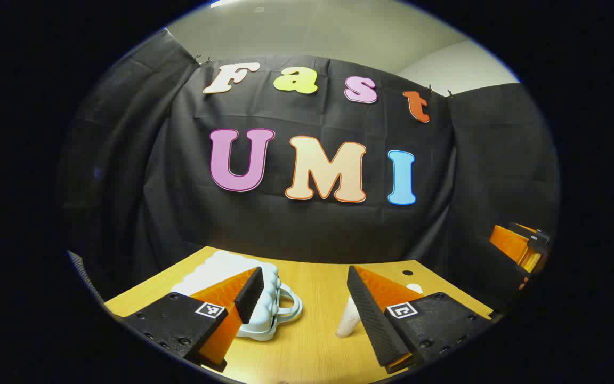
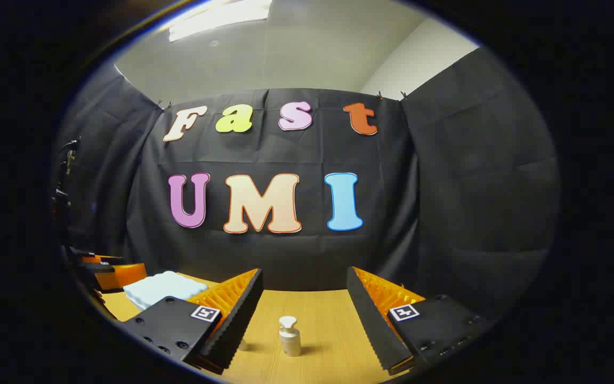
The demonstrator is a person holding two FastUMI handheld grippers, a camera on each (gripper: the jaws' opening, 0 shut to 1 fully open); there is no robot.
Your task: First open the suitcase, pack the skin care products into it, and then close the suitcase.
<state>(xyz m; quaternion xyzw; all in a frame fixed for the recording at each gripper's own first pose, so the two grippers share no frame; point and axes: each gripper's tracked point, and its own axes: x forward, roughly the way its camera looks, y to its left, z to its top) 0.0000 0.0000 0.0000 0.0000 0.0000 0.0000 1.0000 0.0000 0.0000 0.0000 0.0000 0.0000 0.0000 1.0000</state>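
**Approaching a closed case: left tongs nearer the handle side**

Facing the booth wall, both tongs hang above the light wooden tabletop point(image 1: 307, 341) with nothing between their fingers. The left tongs point(image 1: 301, 296) stand wide open and hold nothing. The right tongs point(image 2: 304, 306) are likewise spread wide and empty.

The pale blue, quilted-shell small suitcase point(image 1: 232, 274) lies flat on the tabletop with its lid down; opening is judged not yet done. In the left gripper view it sits just beyond the left finger of the left tongs, partly hidden by it, with its looped carry handle point(image 1: 288, 306) pointing toward the gap between the fingers. In the right gripper view the same suitcase point(image 2: 163, 288) appears well off to the left, behind the right tongs' left finger and next to the other gripper's body. On this evidence the left hand is the nearer one to the case.

A small beige pump bottle with a white head point(image 2: 289, 336) stands upright on the tabletop, directly ahead of the right tongs and centred between its fingers. A white slender tube-like container point(image 1: 348, 319) shows beside the right finger of the left tongs, leaning; its exact form cannot be told.

Judgement: the lid seam opposite or beside the handle is the likely point of entry, and its location is not visible.
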